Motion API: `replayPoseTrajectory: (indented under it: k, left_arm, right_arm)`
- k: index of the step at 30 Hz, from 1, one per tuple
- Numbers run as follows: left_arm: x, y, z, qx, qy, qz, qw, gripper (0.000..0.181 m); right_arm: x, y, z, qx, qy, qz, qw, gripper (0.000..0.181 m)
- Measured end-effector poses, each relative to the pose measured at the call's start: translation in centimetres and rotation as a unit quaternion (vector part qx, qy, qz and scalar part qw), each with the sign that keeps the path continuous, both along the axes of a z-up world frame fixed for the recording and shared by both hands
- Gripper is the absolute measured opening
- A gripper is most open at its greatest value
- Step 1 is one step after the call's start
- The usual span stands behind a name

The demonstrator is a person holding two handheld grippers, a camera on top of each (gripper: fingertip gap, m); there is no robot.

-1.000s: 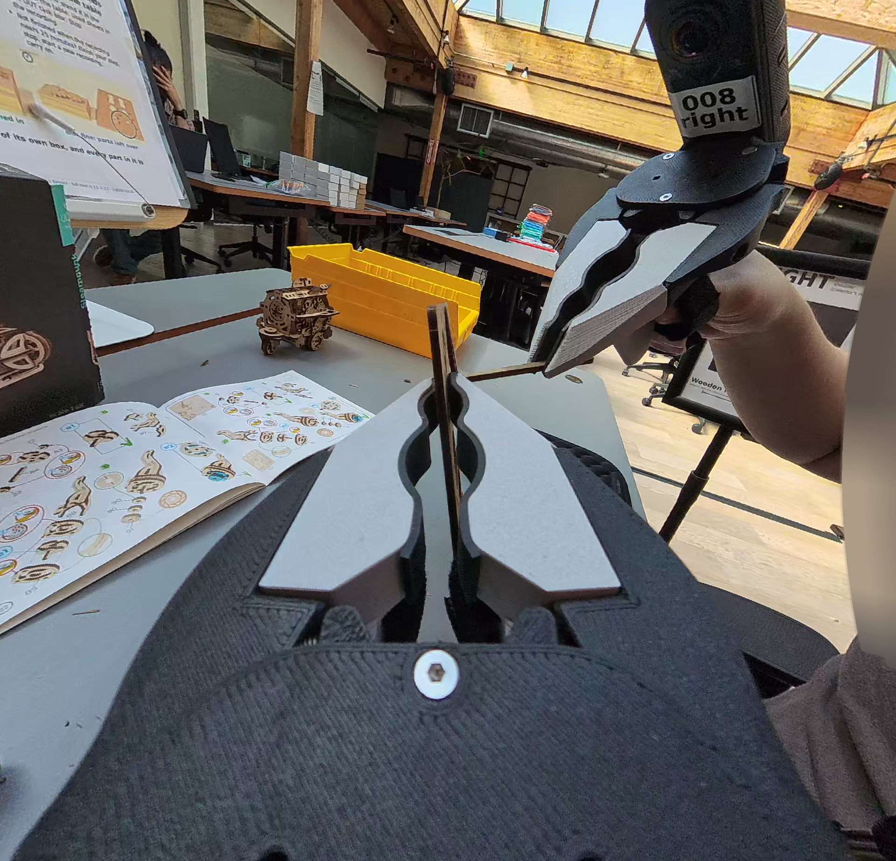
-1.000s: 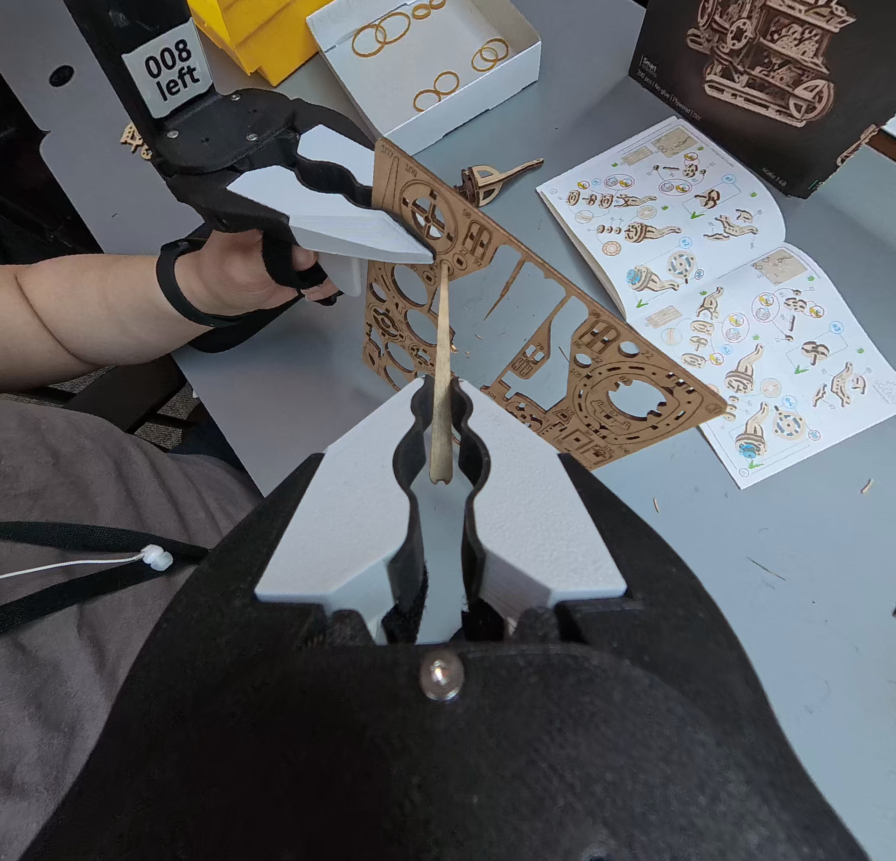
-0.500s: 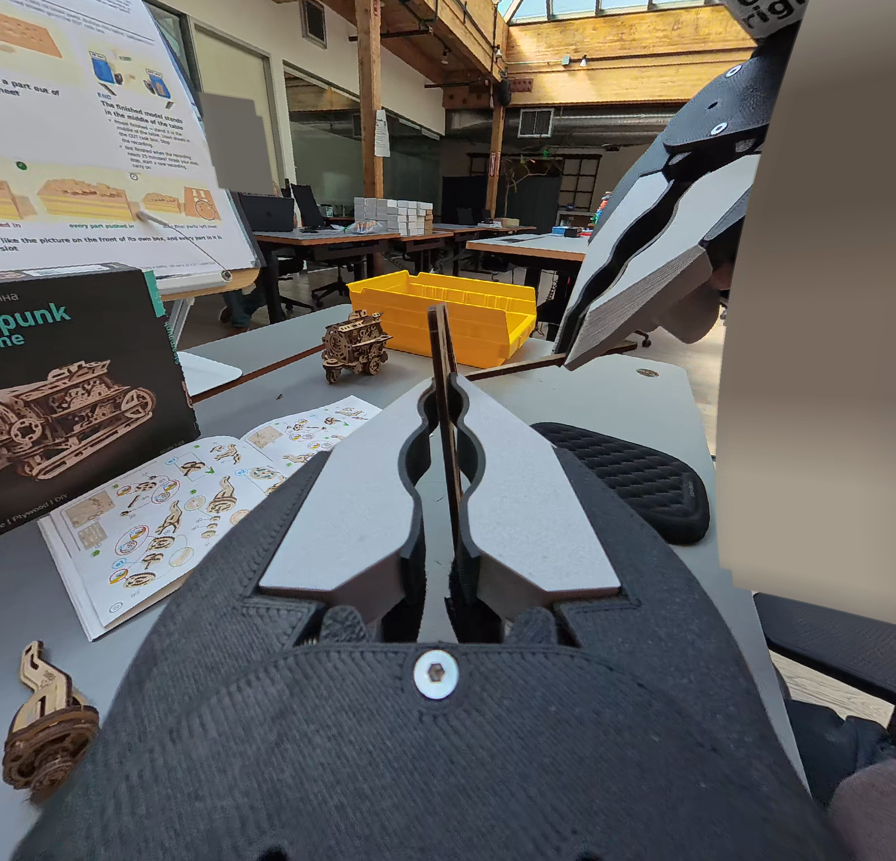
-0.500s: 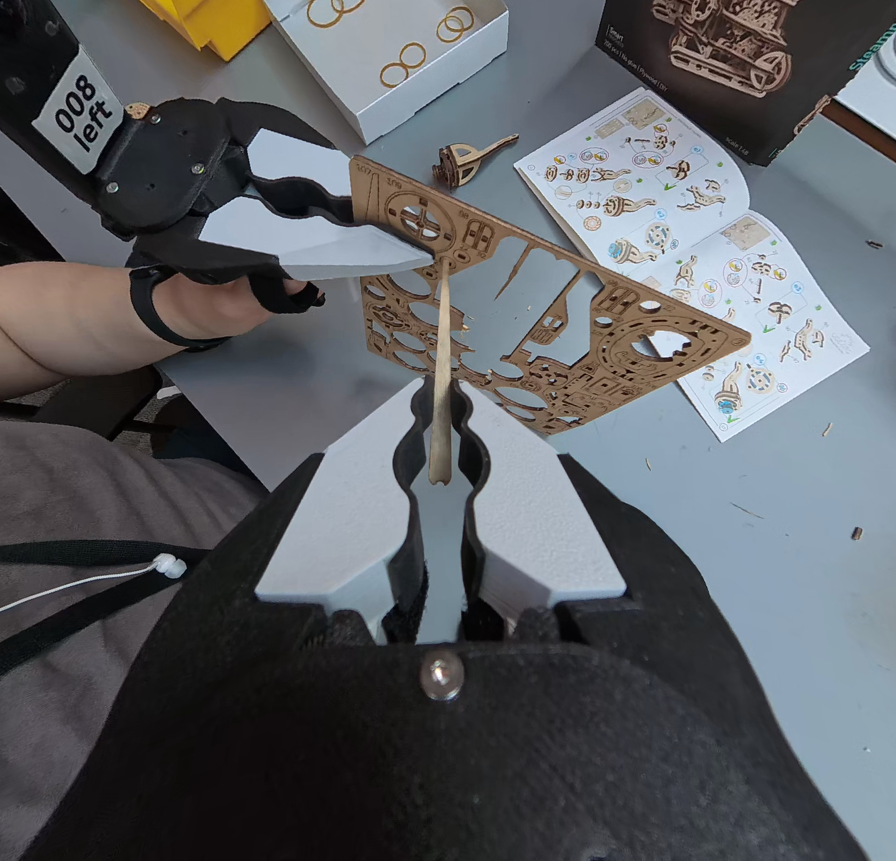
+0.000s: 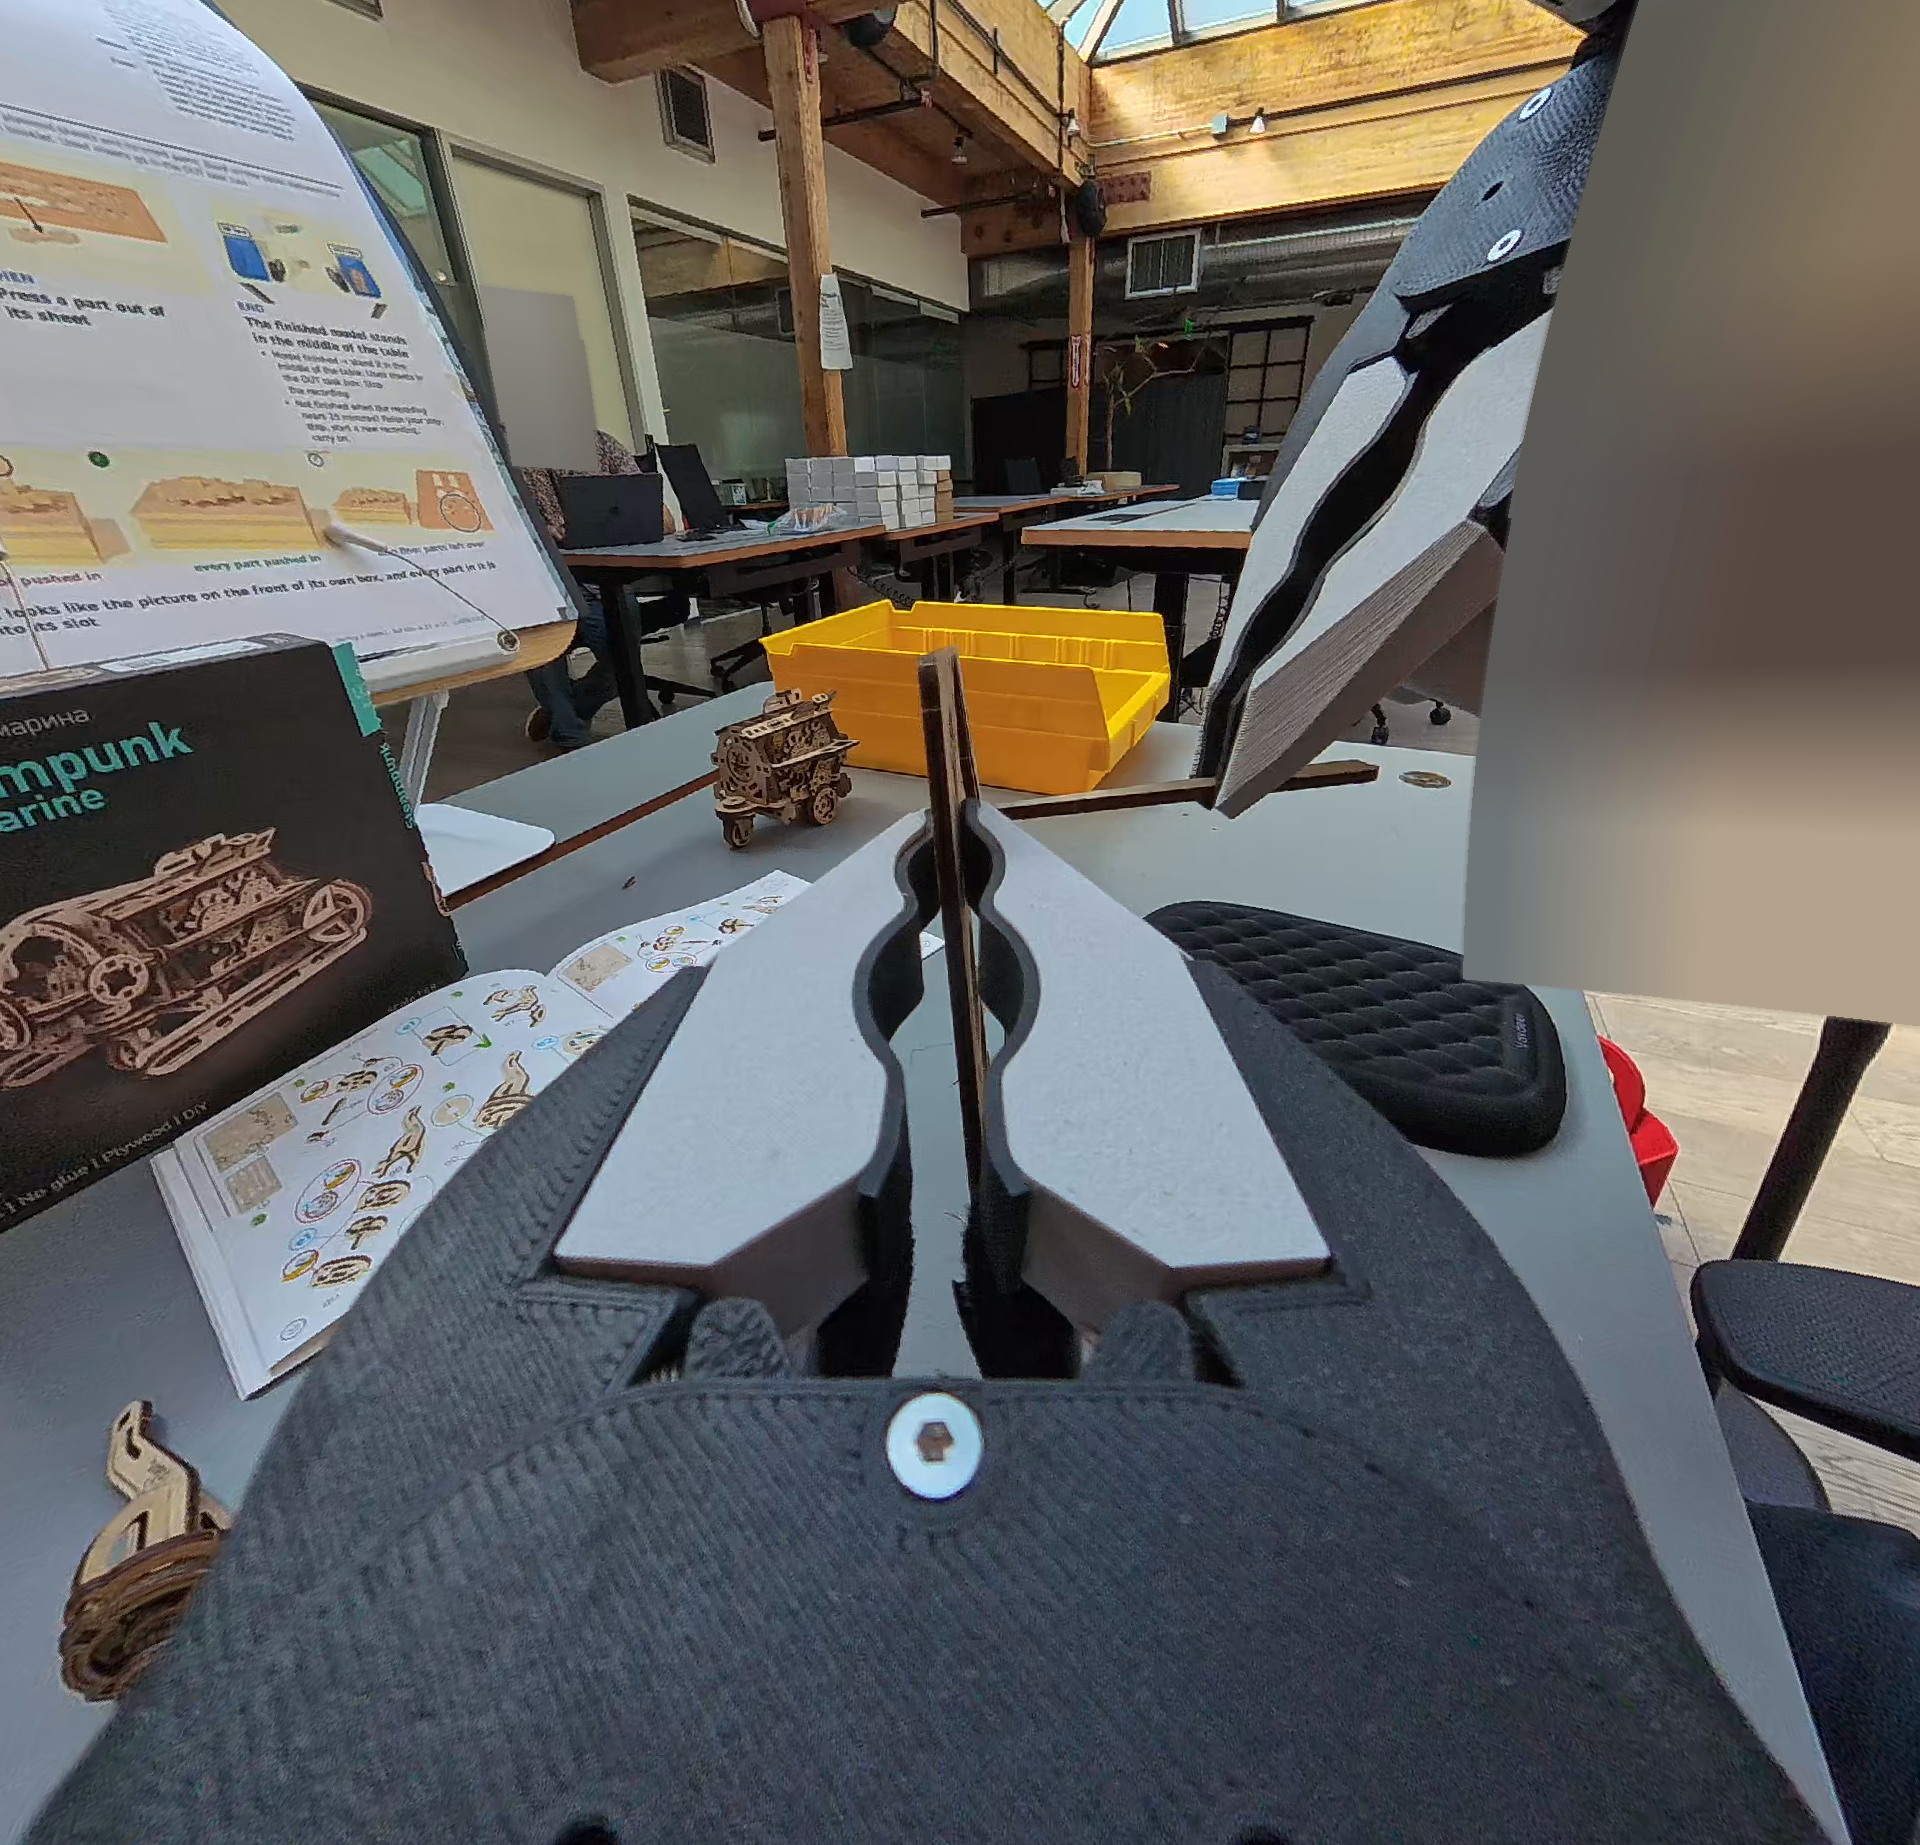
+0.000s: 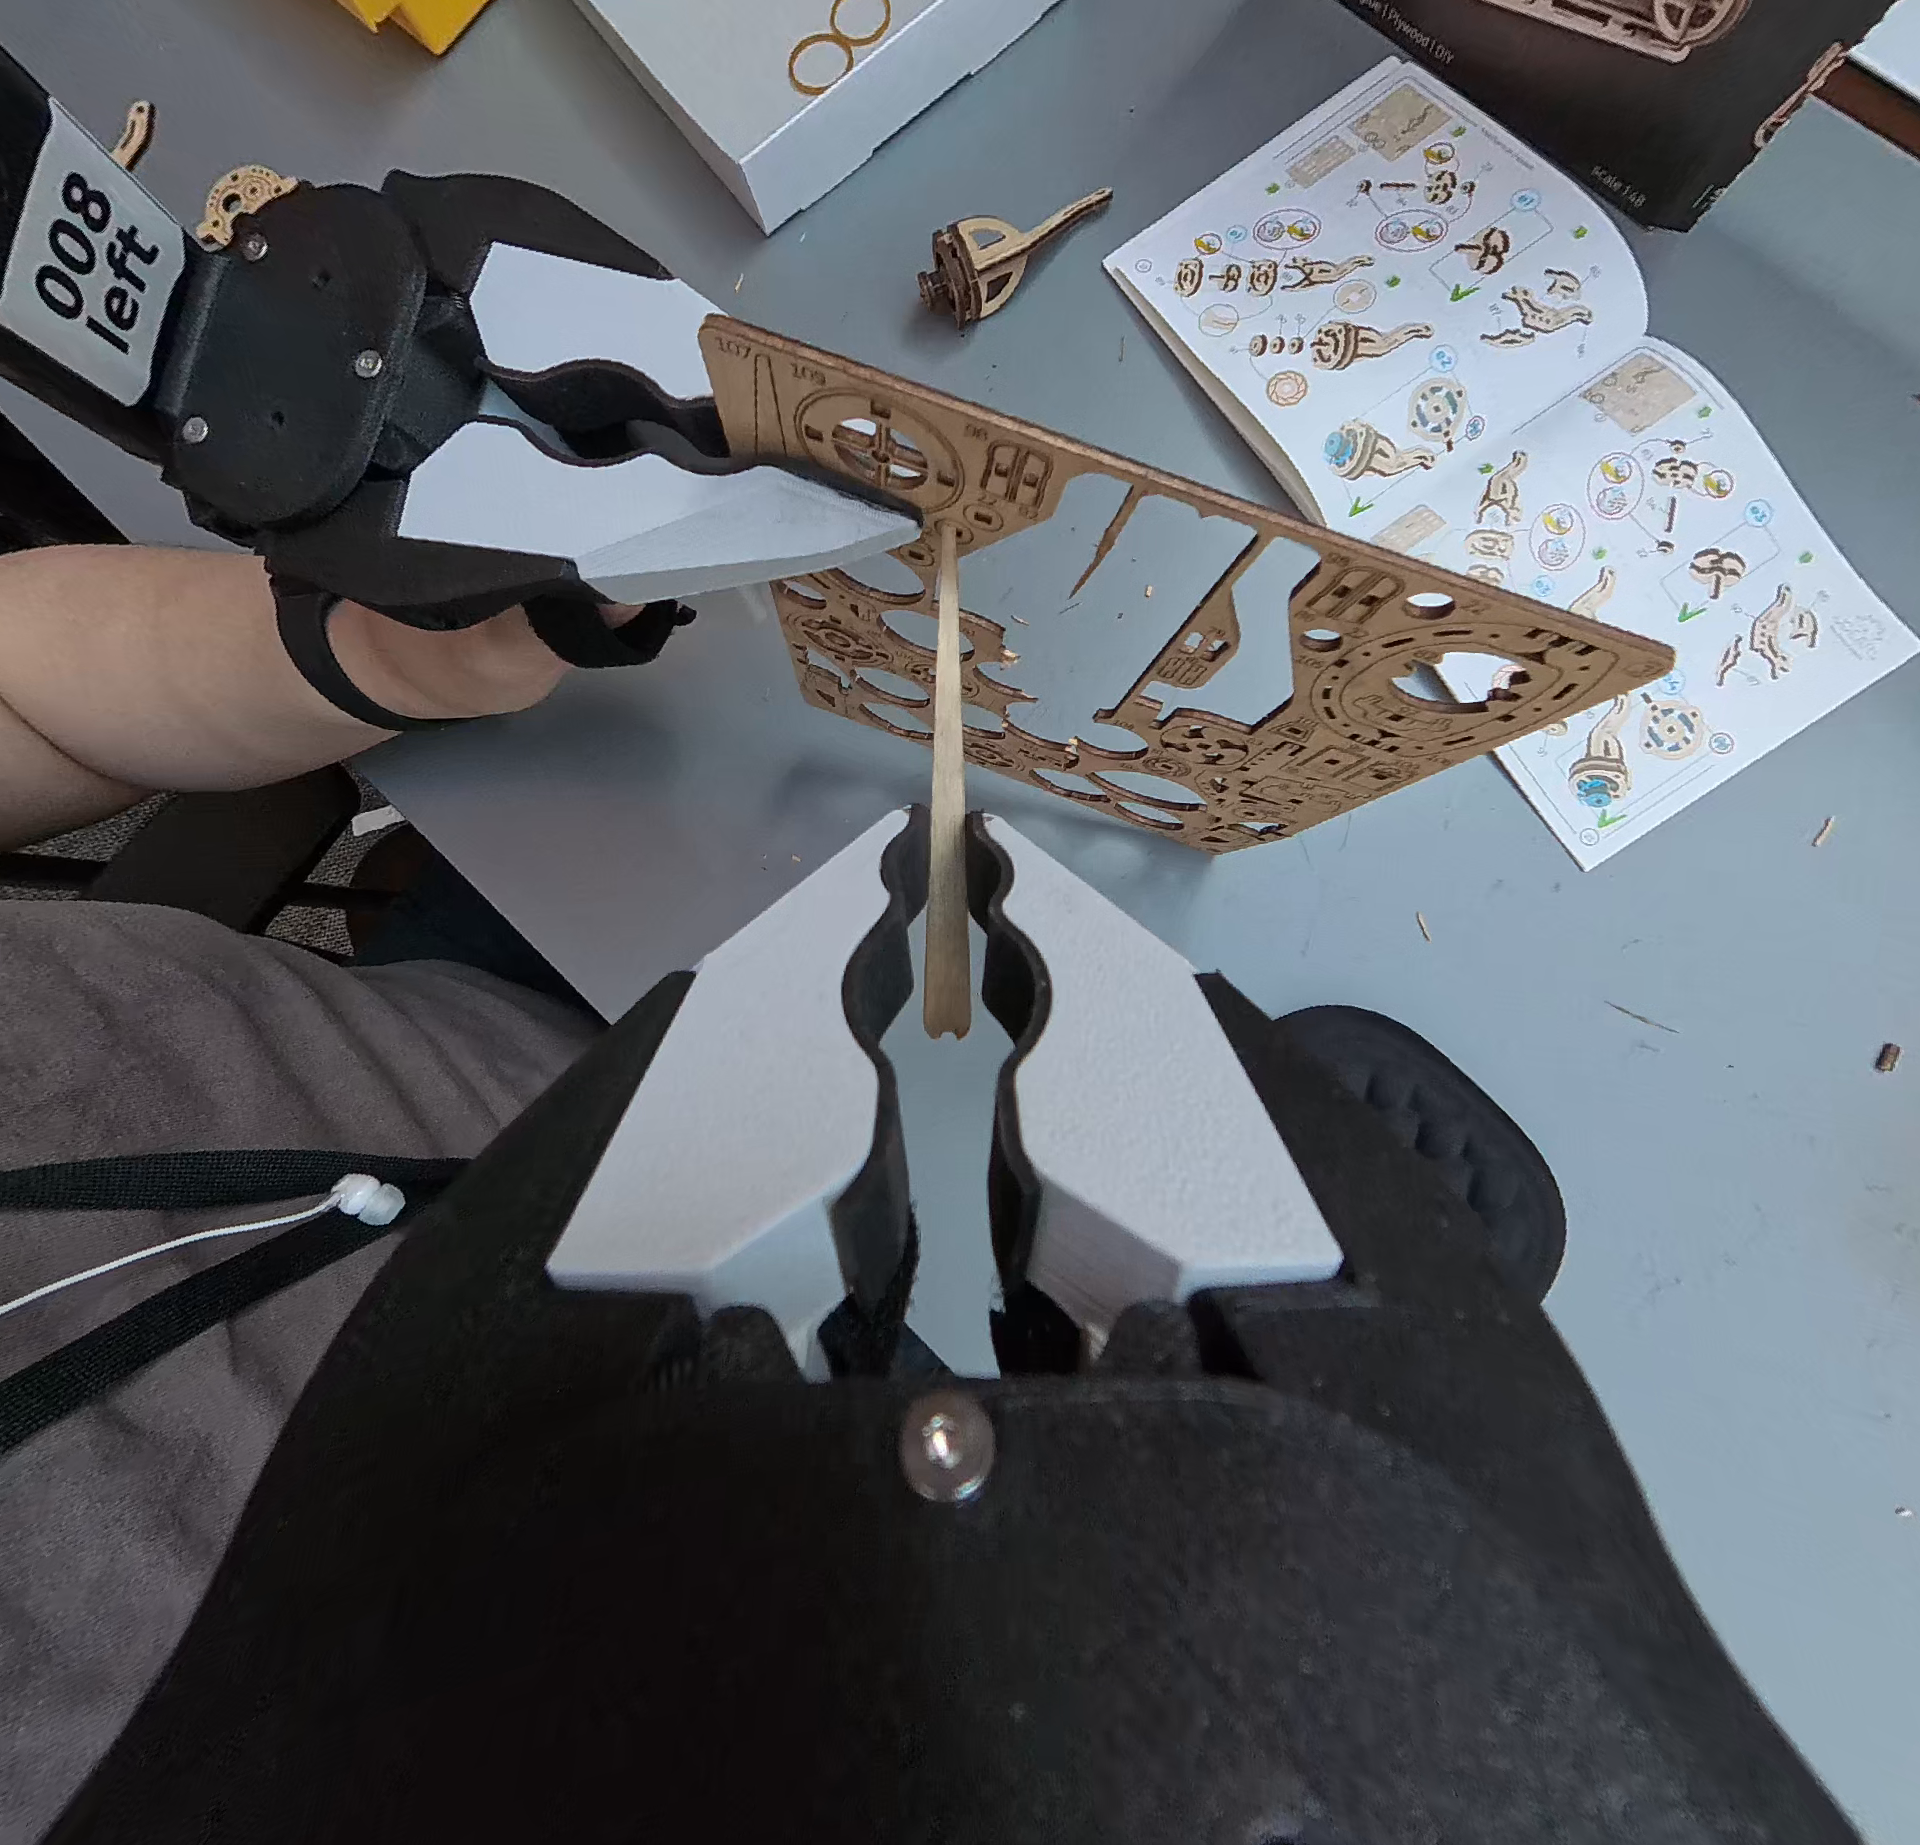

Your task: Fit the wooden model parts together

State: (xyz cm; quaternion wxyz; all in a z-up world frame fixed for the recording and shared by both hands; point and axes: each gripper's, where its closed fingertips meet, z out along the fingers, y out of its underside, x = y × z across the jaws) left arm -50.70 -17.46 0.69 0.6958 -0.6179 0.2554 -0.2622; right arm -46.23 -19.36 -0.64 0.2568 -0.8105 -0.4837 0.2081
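Two grippers: left gripper clamps one plywood sheet, right gripper one stick.

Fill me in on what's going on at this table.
A person is building a wooden model kit with a gripper in each hand. The left gripper is shut on the edge of a laser-cut wooden sheet, holding it up above the grey table. The right gripper is shut on a thin wooden stick, whose tip points at a small part near the sheet's held edge. An open instruction booklet and a small assembled piece lie on the table beyond.
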Motion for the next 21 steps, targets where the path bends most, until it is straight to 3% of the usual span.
replayPoseTrajectory:
  k: [21]
  left_arm:
    - [0.14, -0.12, -0.1, 0.009, 0.009, 0.001, 1.0, 0.001]
  right_arm:
    - [0.1, -0.26, 0.23, -0.019, 0.004, 0.008, 1.0, 0.005]
